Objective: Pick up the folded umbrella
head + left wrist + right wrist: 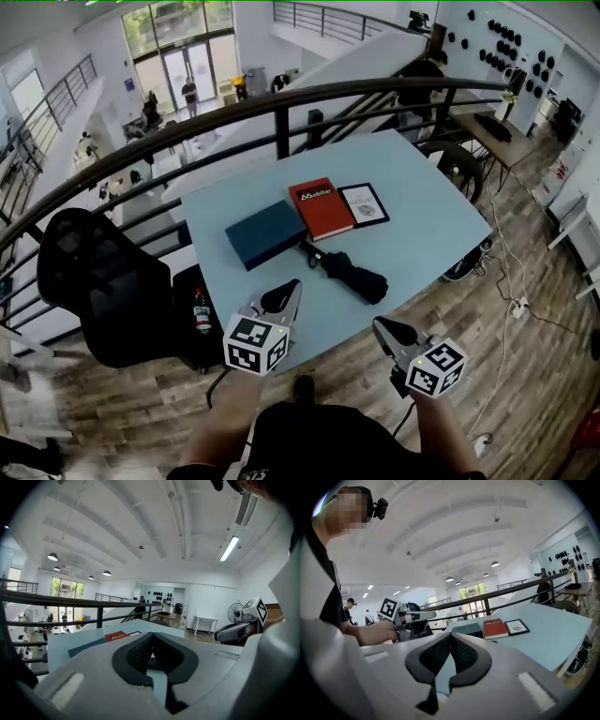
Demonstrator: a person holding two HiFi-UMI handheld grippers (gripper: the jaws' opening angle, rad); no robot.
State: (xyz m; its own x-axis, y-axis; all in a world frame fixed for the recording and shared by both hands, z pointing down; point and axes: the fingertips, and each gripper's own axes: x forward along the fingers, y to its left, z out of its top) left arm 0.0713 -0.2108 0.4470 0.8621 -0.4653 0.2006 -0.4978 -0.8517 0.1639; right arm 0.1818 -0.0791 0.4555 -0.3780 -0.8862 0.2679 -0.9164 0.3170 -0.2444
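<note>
Folded black fabric umbrella (349, 272) flat and untouched on the pale blue bench (433, 217), one end beside the dark teal box (266, 233), red book (321, 207) just behind. Nearer, short of the bench edge, left gripper (289, 292) and right gripper (386, 328), both closed and empty, probably because neither has reached it yet.

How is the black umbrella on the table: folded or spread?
Folded: the umbrella lies flat on the blue table as a short, compact black bundle, canopy gathered in.
</note>
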